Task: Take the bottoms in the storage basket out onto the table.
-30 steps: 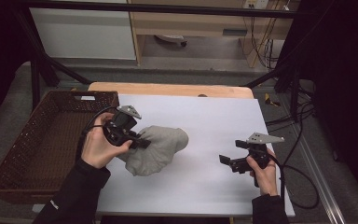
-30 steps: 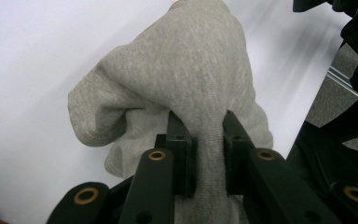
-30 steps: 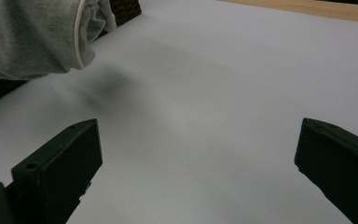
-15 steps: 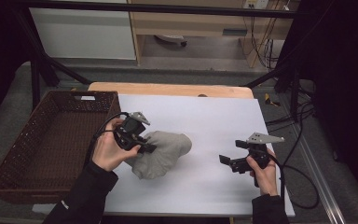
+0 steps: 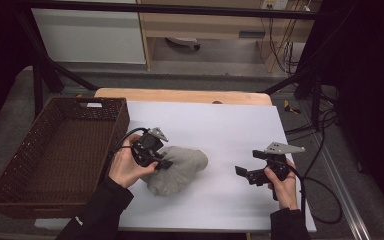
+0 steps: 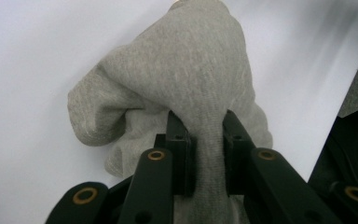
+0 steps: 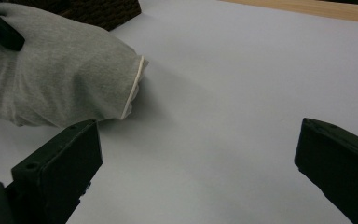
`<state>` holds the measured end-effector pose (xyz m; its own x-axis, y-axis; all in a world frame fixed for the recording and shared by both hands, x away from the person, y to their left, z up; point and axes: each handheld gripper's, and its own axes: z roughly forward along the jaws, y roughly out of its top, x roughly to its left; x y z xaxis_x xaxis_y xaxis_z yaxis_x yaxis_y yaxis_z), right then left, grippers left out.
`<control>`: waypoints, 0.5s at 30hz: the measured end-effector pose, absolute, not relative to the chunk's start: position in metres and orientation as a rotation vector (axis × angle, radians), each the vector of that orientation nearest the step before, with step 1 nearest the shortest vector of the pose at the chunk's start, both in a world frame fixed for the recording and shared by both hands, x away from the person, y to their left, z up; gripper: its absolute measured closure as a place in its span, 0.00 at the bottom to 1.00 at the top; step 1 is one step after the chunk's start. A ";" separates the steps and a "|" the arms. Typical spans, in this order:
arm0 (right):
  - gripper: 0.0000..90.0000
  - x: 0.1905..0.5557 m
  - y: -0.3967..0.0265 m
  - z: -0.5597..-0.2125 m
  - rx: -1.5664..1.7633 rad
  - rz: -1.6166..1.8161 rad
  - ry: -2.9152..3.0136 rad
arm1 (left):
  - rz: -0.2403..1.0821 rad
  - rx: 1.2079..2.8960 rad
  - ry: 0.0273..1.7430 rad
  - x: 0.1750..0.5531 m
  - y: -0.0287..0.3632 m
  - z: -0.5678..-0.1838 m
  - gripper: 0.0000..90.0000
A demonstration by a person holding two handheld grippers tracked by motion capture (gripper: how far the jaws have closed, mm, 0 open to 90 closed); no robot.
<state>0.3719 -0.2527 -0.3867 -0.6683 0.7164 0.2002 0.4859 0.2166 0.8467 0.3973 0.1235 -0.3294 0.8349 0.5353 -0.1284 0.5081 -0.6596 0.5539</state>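
Your left gripper is clamped on the grey cloth, and the left gripper view shows it plainly: a fold of that cloth is pinched between the two black jaws, which stand narrow with the fabric pressed tight between the pads. The rest of the cloth bunches in a soft heap on the white table cover, left of centre and on the near half, just right of your left hand.

Your right gripper sits well apart from the cloth, over on the right near side, pointing left toward it. Its jaws stand wide with nothing between them but bare white surface; in the right gripper view the cloth lies off to the far left, its pale hem edge turned your way, clear of both jaws.

The brown woven basket sits at the left edge of the table, just beside your left hand, a strip of wooden tabletop showing along the far side.
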 end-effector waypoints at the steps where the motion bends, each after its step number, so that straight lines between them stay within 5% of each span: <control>1: 0.01 0.372 -0.253 -0.387 1.141 1.431 2.256 | 0.063 2.421 0.763 0.397 0.123 -0.331 0.85; 15: 0.01 0.372 -0.252 -0.387 1.140 1.430 2.257 | 0.059 2.426 0.738 0.392 0.123 -0.348 0.81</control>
<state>0.3720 -0.2519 -0.3872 -0.6685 0.7167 0.1988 0.4861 0.2187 0.8461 0.3917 0.1227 -0.3484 0.8448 0.5204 -0.1247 0.4939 -0.6684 0.5561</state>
